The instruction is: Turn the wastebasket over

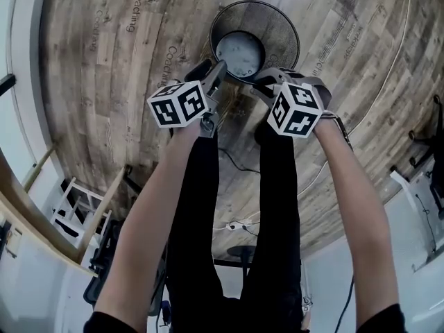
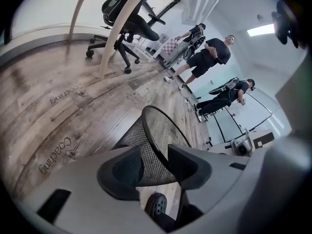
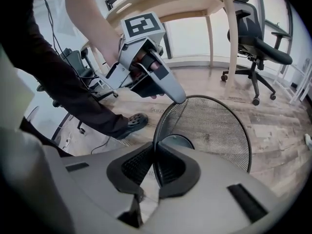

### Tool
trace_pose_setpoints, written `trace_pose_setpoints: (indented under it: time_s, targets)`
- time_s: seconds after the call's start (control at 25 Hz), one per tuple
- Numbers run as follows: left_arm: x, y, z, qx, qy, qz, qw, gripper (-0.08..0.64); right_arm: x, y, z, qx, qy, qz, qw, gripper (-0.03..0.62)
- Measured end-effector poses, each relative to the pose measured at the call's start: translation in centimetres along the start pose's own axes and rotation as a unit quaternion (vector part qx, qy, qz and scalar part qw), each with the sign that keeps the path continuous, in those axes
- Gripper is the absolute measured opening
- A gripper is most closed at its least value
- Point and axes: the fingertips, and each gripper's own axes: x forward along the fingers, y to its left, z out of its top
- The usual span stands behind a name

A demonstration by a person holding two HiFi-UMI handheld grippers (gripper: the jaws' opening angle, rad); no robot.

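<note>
One wire wastebasket stands on the floor. Two grippers, the left gripper and the right gripper, each carry one marker cube, two cubes in all. Three people stand far off in the left gripper view. The right gripper view shows one desk and one black office chair.

"Coaching" printed repeatedly on wood floor; no other legible text.

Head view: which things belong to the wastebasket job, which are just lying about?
Job: wastebasket, left gripper, right gripper.
Lying about: chair, desk, cable.
</note>
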Motion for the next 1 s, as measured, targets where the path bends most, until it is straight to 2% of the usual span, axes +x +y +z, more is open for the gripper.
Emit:
trace_pose_setpoints:
  time_s: [0.24,0.56,0.72,0.88,1.0]
  targets:
    - [0.4,0.1,-1.5,0.002,0.02,0.002,0.9998,0.112,1.2,1.6,-0.2,0.009,-0.001,0.008,1.0,0.054]
    - [0.3,0.5,-2.9,-0.019,0.035,-0.012,0.9991,0.097,2.5,3.2,-0.8,0.048,-0.014,0.01,0.999,0.057]
    - [1.1,1.2,-4.4,-0.013,0.061,0.006,0.998,0.087,3.6,3.4,-2.2,0.055,0.006,-0.009,0.998,0.061]
    - [1.8,1.2,-4.6,-0.025,0.057,0.01,0.998,0.076,4.4,3.3,-2.8,0.078,0.006,-0.018,0.997,0.066]
    - [1.7,1.7,-5.1,-0.018,0.072,0.017,0.9971,0.075,4.7,3.5,-2.8,0.093,0.007,-0.029,0.995,0.072]
